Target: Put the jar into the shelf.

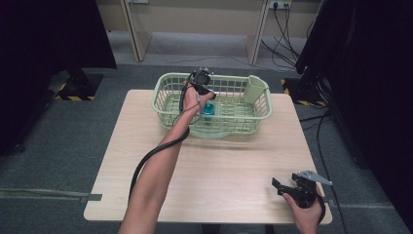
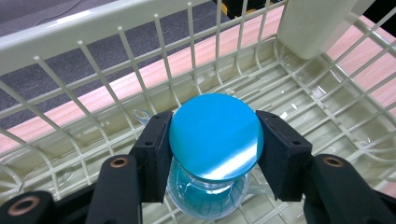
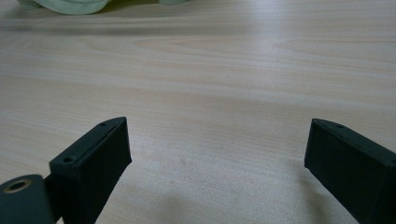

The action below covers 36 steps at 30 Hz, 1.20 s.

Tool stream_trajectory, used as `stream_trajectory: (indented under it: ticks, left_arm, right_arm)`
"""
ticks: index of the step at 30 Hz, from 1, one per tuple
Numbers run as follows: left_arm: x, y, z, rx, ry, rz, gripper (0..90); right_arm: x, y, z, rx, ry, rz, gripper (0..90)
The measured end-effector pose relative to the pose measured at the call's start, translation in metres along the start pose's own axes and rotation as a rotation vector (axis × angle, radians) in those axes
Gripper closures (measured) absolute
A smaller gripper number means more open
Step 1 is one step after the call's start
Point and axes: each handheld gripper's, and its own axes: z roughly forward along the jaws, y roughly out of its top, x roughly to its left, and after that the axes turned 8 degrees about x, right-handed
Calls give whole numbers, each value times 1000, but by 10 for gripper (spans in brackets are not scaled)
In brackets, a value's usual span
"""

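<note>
Pale wood grain covers the table, the largest thing here, standing on grey carpet. On its far half sits a light green wire basket, with a solid green cup-like compartment fixed at its right end. The person's left forearm reaches from the bottom of the high view up into the basket, carrying the left gripper, whose black cable runs back along the arm. In the left gripper view its two black jaws press against opposite sides of a round blue lid on a clear glass jar, which stands on the basket floor near the middle. The right gripper rests low over the table's near right corner, its jaws spread wide apart with only bare wood between them.
</note>
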Motion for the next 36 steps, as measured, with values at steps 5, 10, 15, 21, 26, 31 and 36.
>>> stream_trajectory:
  ticks: [5,10,15,21,26,31,36]
  left_arm:
    - [1,-1,2,2,3,-4,484]
    - [1,-1,3,2,5,-4,484]
    - [3,-3,4,9,8,-6,483]
    - [4,-4,4,10,8,-15,477]
    - [5,-4,3,15,13,-22,428]
    - [4,-6,-1,7,20,-26,351]
    - [4,-8,-7,1,21,-37,289]
  right_arm:
    - [0,0,0,0,1,0,72]
    - [0,0,0,0,0,-3,72]
    - [0,0,0,0,0,-3,72]
    - [0,0,0,0,-1,-3,72]
    - [0,0,0,0,-1,-3,72]
    - [0,0,0,-1,-1,-5,72]
    - [1,0,0,0,-2,-5,72]
